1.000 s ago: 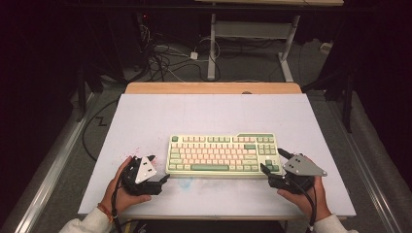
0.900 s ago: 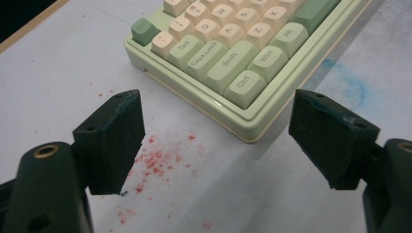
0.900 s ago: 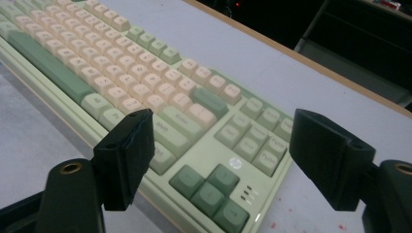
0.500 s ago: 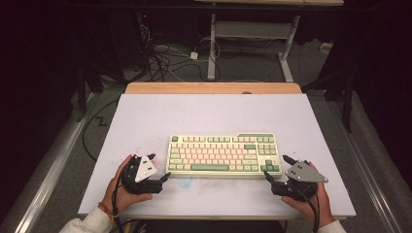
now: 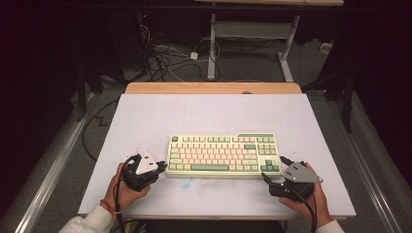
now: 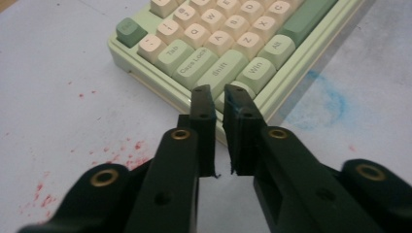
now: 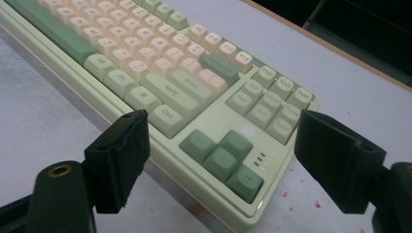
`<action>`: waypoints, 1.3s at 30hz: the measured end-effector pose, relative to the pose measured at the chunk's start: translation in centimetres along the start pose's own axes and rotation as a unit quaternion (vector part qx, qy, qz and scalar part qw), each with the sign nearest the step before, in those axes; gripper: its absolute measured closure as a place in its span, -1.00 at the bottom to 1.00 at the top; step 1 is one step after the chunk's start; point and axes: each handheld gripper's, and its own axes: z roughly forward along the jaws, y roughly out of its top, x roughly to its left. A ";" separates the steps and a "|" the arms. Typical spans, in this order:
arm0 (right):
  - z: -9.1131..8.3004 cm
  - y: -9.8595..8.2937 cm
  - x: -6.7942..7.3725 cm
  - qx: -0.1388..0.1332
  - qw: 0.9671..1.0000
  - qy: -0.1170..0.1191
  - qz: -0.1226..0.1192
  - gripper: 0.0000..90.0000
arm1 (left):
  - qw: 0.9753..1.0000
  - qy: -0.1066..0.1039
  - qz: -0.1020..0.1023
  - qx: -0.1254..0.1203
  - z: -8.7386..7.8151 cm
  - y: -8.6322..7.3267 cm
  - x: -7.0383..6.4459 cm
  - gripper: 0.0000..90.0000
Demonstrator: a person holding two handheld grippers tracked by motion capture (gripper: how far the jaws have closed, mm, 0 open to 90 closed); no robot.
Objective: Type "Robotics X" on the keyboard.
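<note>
Item: pale-green plastic keyboard with cream and green keycaps (image 5: 222, 153), lying flat near the pale tabletop's (image 5: 209, 114) front edge. Rigid, moderately heavy, smooth-sided; loose keycaps — grip case ends. Left gripper (image 6: 217, 99) jaws nearly closed, empty; right gripper (image 7: 218, 160) jaws spread wide.

Pale lilac-grey table mat (image 5: 214, 116) covers tabletop; red speckles (image 6: 116, 153) near its front left corner, faint blue smudge (image 6: 323, 99) near front edge. Bare light wooden strip (image 5: 214, 88) along table's far edge. Beyond far edge: tangle of black cables (image 5: 165, 60) on grey floor, white metal desk frame (image 5: 252, 34).
</note>
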 end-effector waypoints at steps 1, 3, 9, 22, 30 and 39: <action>0.0 0.0 0.0 0.000 1.000 0.001 0.001 -0.54 | 1.000 -0.001 0.004 0.002 0.0 0.1 0.0 0.90; 0.0 0.0 0.1 0.000 1.000 0.001 0.002 -0.54 | 1.000 -0.008 0.008 0.003 0.2 0.4 -0.1 0.95; 0.2 0.0 0.2 0.003 1.000 0.003 -0.004 -0.54 | 1.000 -0.012 0.017 0.004 0.6 1.4 0.0 0.95; 0.2 0.0 0.0 0.005 1.000 0.000 0.000 -0.53 | 0.999 -0.026 0.022 0.011 1.6 3.5 0.4 0.95; 0.2 -0.1 0.0 0.008 1.000 0.002 -0.002 -0.53 | 0.999 -0.030 0.035 0.008 2.4 5.3 0.5 0.95; 0.3 -0.1 0.0 0.012 1.000 0.001 -0.005 -0.53 | 0.998 -0.040 0.046 0.012 3.8 7.3 0.3 0.95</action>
